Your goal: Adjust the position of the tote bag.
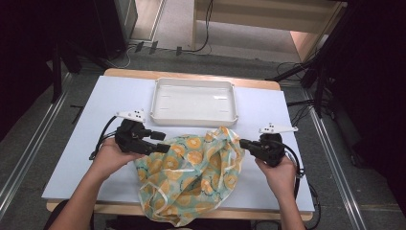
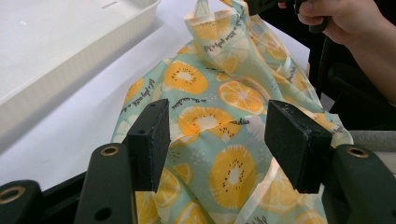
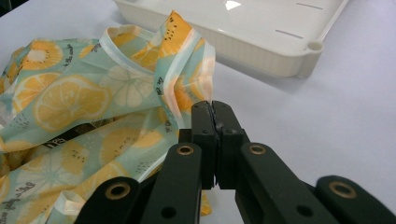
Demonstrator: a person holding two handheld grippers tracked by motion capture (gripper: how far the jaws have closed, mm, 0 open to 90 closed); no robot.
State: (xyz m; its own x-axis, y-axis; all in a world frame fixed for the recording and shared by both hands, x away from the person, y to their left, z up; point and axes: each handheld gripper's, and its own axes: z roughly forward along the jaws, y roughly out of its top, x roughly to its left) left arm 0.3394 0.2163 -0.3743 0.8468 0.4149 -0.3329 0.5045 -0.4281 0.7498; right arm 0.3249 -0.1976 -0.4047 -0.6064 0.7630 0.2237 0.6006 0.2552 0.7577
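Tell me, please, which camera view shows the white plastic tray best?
The high view: the white plastic tray appears whole, empty, beyond the cloth. The left gripper view catches one rim; the right gripper view one corner.

I am seeing small dark cursive lettering printed on the fruit-patterned cloth [image 2: 219,140], running beside the orange and kiwi slices and along its pale hem, but I am not managing to read any word of it. Nothing else is carrying legible writing.
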